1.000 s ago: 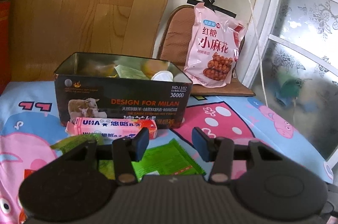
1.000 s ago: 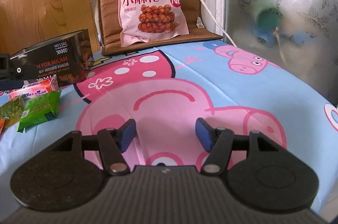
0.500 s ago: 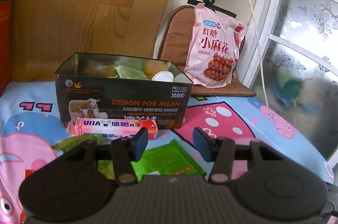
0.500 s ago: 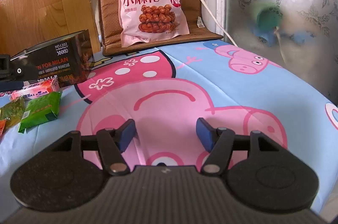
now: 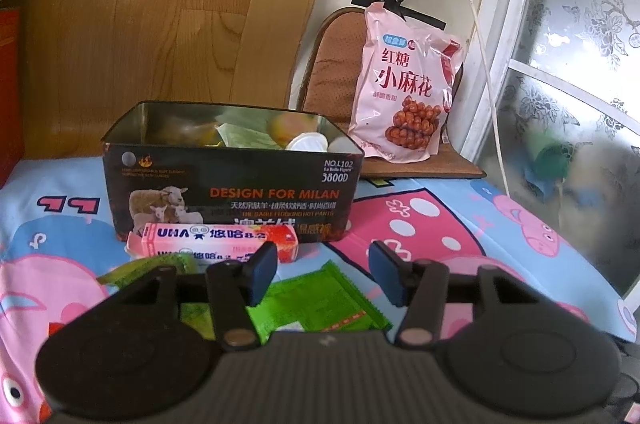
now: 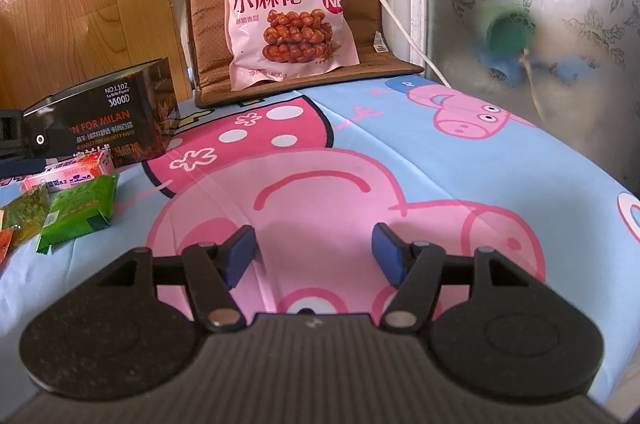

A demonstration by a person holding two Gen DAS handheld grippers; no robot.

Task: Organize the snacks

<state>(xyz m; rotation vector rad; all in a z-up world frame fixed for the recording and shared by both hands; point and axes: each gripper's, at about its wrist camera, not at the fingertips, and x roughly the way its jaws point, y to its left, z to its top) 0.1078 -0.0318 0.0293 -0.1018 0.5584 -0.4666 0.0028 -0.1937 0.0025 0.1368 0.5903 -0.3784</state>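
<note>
With both pairs of tongs spread and holding nothing, I judge the next pick belongs to my left gripper, since the loose snacks sit right under its nose. The pink candy box lies in the lower middle of the left view, just beyond my left pad, touching or nearly touching the front wall of the black tin. Its long axis runs left to right across the frame, crosswise to my fingers, so I would have to close over its short width. Nearer still, the green packet lies flat between and below my pads, partly hidden by the tongs.

My right gripper hovers over bare cartoon sheet; from there the same packet and box sit far off at the left edge. The big pink bag leans upright at the top centre, well apart from both.
</note>
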